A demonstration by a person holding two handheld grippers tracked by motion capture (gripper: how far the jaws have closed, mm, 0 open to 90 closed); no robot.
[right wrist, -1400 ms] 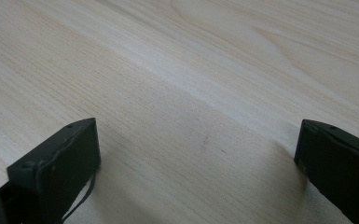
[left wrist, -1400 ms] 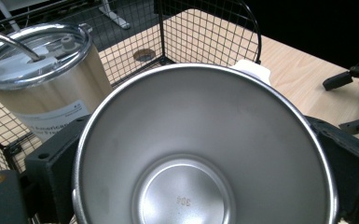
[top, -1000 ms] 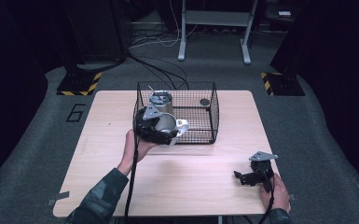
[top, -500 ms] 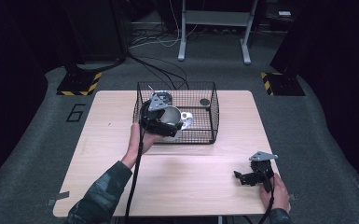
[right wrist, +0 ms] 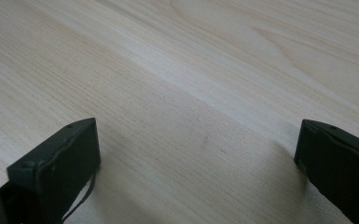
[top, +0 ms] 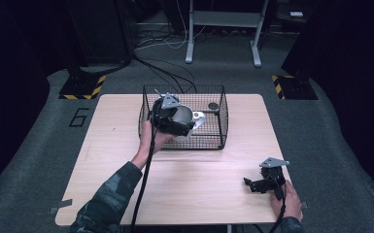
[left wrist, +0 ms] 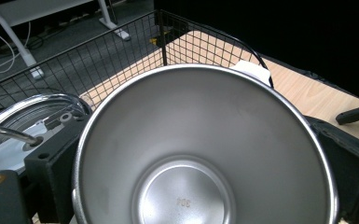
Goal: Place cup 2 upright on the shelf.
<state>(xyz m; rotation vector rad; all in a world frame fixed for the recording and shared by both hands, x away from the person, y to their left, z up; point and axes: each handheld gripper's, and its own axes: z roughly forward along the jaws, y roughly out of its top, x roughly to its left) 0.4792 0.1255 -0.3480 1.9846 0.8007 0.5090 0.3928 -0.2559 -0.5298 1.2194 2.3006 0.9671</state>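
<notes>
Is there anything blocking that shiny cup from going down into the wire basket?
Nothing visible blocks it. The left tongs hold the steel cup over the wire basket, beside another shiny metal item inside.

Numeral "6", dark, on grey floor carpet point(top: 79, 117), at 9 o'clock from the light wooden table point(top: 189, 184). Stamped mark inside round steel cup point(left wrist: 182, 202): illegible.

My left gripper point(top: 187, 121) is up over the table's middle, forearm stretched forward from the bottom edge, its jaws clamped on a steel cup point(left wrist: 205, 154). My right gripper point(top: 255, 184) sits low at the near right corner, jaws spread wide apart, hand point(top: 285, 199) gripping it from behind.
</notes>
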